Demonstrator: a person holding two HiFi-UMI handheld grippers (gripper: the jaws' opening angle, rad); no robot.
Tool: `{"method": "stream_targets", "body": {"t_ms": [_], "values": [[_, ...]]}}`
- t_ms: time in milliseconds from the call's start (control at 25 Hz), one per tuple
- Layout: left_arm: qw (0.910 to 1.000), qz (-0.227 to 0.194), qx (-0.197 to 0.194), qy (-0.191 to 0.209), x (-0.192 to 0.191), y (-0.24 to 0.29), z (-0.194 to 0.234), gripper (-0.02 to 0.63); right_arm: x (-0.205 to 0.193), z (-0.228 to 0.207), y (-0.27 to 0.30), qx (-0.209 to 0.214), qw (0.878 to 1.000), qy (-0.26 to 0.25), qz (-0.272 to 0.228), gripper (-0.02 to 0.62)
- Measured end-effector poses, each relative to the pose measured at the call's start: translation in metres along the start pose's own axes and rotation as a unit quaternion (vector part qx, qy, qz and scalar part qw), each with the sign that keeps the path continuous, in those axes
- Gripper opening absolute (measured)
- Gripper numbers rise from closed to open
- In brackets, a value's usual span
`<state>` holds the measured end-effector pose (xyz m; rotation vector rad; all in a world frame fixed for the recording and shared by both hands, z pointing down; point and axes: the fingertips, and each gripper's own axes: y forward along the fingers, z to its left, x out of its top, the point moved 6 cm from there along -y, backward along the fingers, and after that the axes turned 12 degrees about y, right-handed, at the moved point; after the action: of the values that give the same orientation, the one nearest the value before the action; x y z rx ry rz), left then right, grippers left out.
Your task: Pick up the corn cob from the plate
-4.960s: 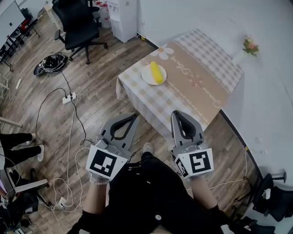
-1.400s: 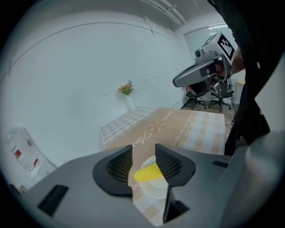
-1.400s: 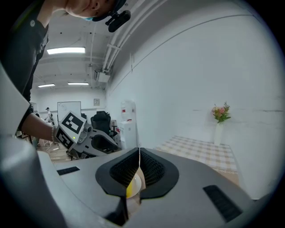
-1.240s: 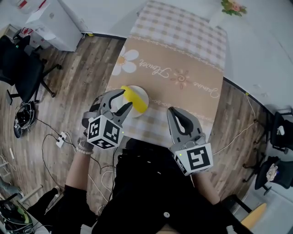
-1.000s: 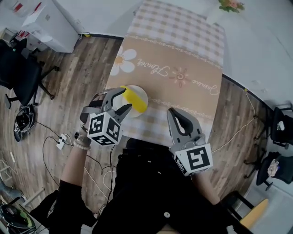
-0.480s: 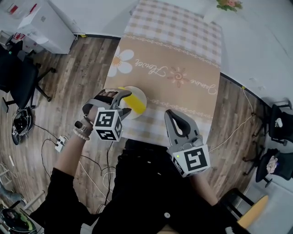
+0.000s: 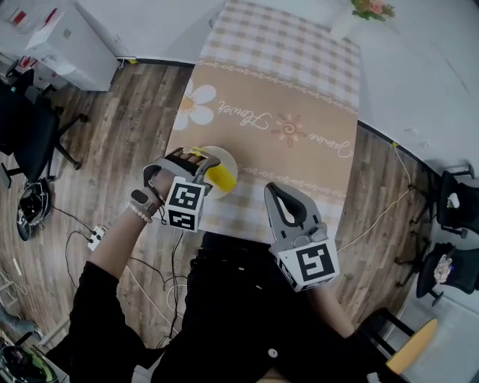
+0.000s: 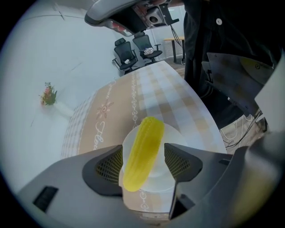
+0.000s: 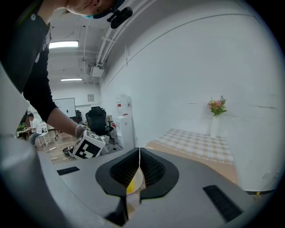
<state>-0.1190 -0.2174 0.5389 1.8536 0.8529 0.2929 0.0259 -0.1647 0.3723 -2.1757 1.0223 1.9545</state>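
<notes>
A yellow corn cob [image 8: 142, 151] lies on a small white plate [image 8: 174, 133] near the table's front left corner. My left gripper [image 8: 143, 163] points steeply down over it, open, its jaws having just been opening. The cob sits between the two mesh pads [image 8: 178, 162], which do not press on it. In the head view the left gripper [image 7: 200, 166] covers most of the plate [image 7: 227, 158], with one end of the cob [image 7: 219, 175] showing. My right gripper [image 7: 281, 197] hovers over the table's front edge, shut and empty; its pads [image 9: 151, 170] meet in its own view.
The table [image 7: 284, 90] carries a beige checked cloth with flower prints. A small vase of flowers [image 7: 368, 9] stands at its far end. Office chairs [image 7: 30, 135] and a cable with a power strip [image 7: 97, 236] are on the wooden floor to the left.
My left gripper has dropped onto the plate and rolled, so its jaws now straddle the corn cob. The right gripper has stayed in place.
</notes>
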Motion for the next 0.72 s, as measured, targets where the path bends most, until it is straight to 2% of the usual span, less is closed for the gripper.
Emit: {"method": "stream_targets", "body": {"t_ms": [240, 720], "values": [[0.9995, -0.003, -0.032, -0.001, -0.009, 0.018, -0.002, 0.287, 0.000, -0.001, 0.003, 0.001, 1.000, -0.005, 0.003, 0.043], [0.9945, -0.034, -0.099, -0.003, -0.010, 0.042, -0.001, 0.285, -0.003, -0.004, 0.004, -0.006, 1.000, 0.000, 0.016, 0.043]]}}
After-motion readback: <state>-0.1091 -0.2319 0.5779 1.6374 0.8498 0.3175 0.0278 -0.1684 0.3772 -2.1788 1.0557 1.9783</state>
